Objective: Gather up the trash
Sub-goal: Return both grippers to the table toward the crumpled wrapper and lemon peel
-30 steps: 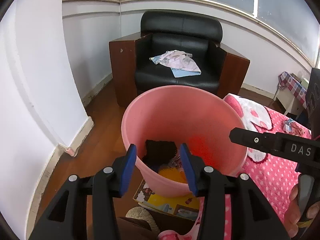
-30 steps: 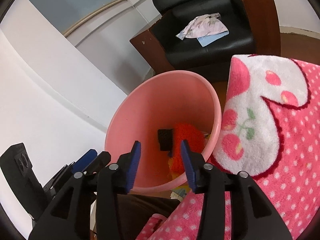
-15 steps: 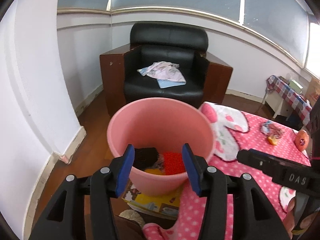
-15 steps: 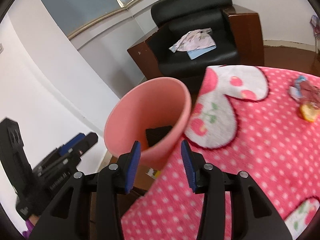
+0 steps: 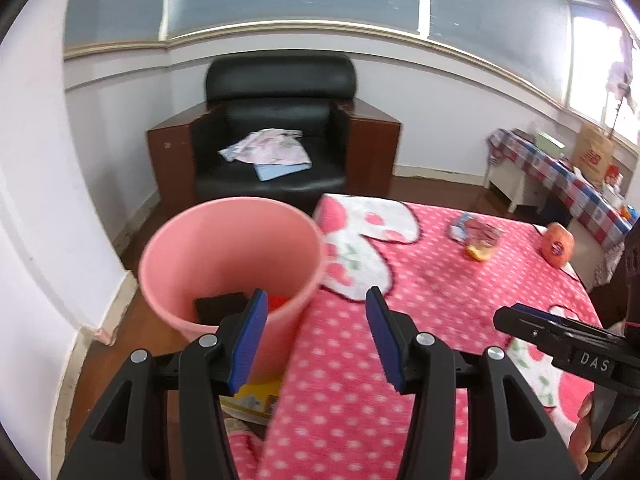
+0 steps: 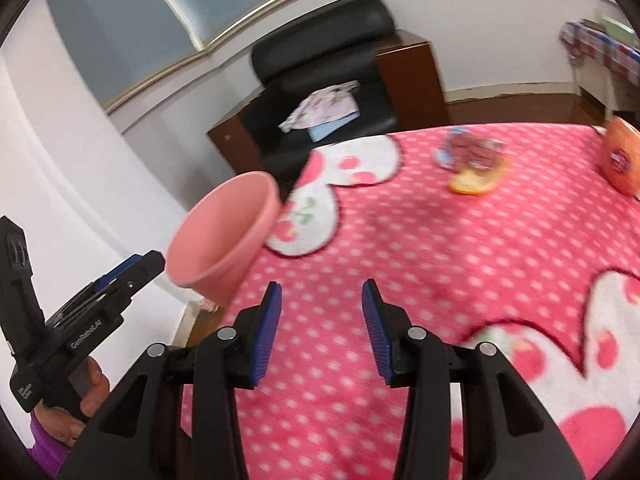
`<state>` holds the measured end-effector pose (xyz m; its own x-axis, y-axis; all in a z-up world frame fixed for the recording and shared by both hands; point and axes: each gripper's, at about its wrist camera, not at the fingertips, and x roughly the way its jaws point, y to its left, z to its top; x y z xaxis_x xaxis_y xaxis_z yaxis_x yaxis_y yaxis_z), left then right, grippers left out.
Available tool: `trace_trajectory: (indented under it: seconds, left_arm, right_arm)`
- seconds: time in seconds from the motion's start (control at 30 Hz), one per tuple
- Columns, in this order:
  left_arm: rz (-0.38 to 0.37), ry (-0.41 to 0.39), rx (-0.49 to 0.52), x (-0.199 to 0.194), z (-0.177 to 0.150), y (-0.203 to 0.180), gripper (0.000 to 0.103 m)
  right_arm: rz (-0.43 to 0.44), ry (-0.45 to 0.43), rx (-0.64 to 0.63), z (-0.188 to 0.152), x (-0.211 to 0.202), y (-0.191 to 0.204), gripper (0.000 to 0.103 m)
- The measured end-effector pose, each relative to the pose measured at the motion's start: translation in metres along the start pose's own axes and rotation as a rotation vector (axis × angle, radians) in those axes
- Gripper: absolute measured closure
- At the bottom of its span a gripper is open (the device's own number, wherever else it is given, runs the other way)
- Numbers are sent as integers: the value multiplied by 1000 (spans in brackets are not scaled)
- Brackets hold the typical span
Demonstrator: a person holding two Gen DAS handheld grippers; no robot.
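Pink dotted blanket (image 5: 420, 300) w/ white hearts covers the surface I'm working over; can't tell if bed or desk underneath. Behind it, black armchair (image 5: 276, 136) against the wall w/ cloth and a blue sheet on the seat, windows above. Checked-cloth side table (image 5: 560, 176) far right.

Pink bin (image 5: 232, 264) stands on the floor just beside the blanket's left edge, rim touching or nearly touching it. Inside I see a black item and something red; the rest is hidden by the wall of the bin.

Trash still out: crumpled wrapper (image 6: 472, 150) w/ a yellow-orange piece (image 6: 474, 182) touching it, far side of blanket. Orange pack (image 6: 622, 160) further right, near the edge, apart from those two.

My left gripper (image 5: 314, 334) hangs over the bin rim/blanket border, jaws released and wide, nothing between them. My right gripper (image 6: 320, 326) is over bare blanket, jaws also apart, empty. Left-hand fingers (image 6: 90, 396) wrap the left gripper's handle, purple sleeve at the wrist. Both views a bit blurred.
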<state>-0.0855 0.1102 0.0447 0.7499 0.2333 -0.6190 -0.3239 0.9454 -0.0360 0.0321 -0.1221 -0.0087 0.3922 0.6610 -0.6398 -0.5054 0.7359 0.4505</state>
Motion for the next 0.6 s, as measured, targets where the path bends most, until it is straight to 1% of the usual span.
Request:
trace_trajectory:
  seconds: [0.17, 0.3, 0.4, 0.53, 0.6]
  left_arm:
    - [-60, 11, 54, 7, 3, -37, 53]
    - [-118, 21, 85, 20, 13, -68, 53]
    - [-164, 40, 96, 35, 25, -90, 53]
    - [-201, 67, 114, 59, 40, -122, 53]
    - [-216, 84, 120, 75, 50, -142, 53]
  right_arm:
    - [-50, -40, 89, -4, -25, -41, 60]
    - [-77, -68, 145, -5, -35, -70, 60]
    - [-98, -85, 177, 0, -37, -91, 60]
    - [-116, -107, 223, 6, -32, -117, 60]
    - [-124, -103, 231, 8, -28, -126, 60]
